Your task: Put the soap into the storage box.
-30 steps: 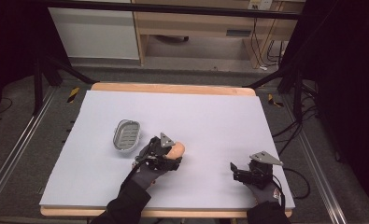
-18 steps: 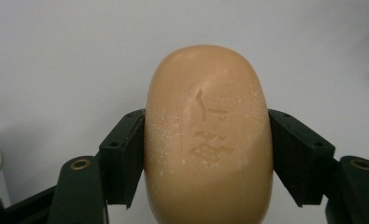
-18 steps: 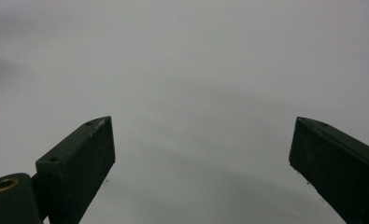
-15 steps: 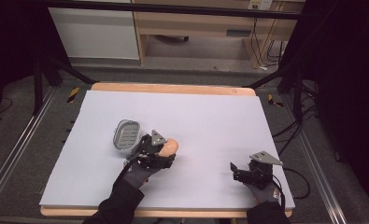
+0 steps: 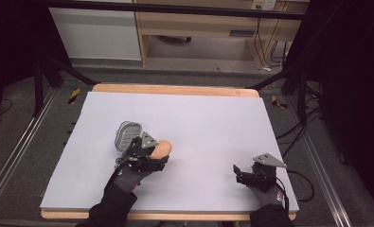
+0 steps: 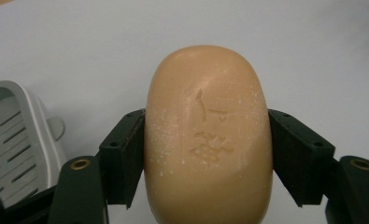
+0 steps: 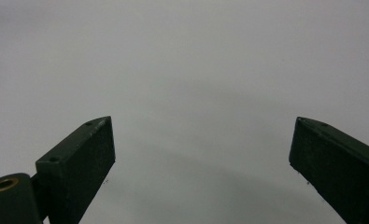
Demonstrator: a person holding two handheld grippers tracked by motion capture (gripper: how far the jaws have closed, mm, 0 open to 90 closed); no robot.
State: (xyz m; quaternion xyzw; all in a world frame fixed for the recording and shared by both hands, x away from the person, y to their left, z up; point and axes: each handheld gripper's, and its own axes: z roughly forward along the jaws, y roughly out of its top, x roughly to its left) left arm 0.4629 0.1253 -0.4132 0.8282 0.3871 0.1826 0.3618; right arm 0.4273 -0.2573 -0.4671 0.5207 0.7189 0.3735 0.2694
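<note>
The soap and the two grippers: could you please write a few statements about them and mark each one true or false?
1. The left gripper is shut on the soap bar. True.
2. The soap lies inside the grey soap dish. False: the dish holds nothing and the soap is in the gripper beside it.
3. The right gripper is open with nothing between its jaws. True.
4. The right gripper holds the dish. False: it sits apart over the bare white table.
</note>
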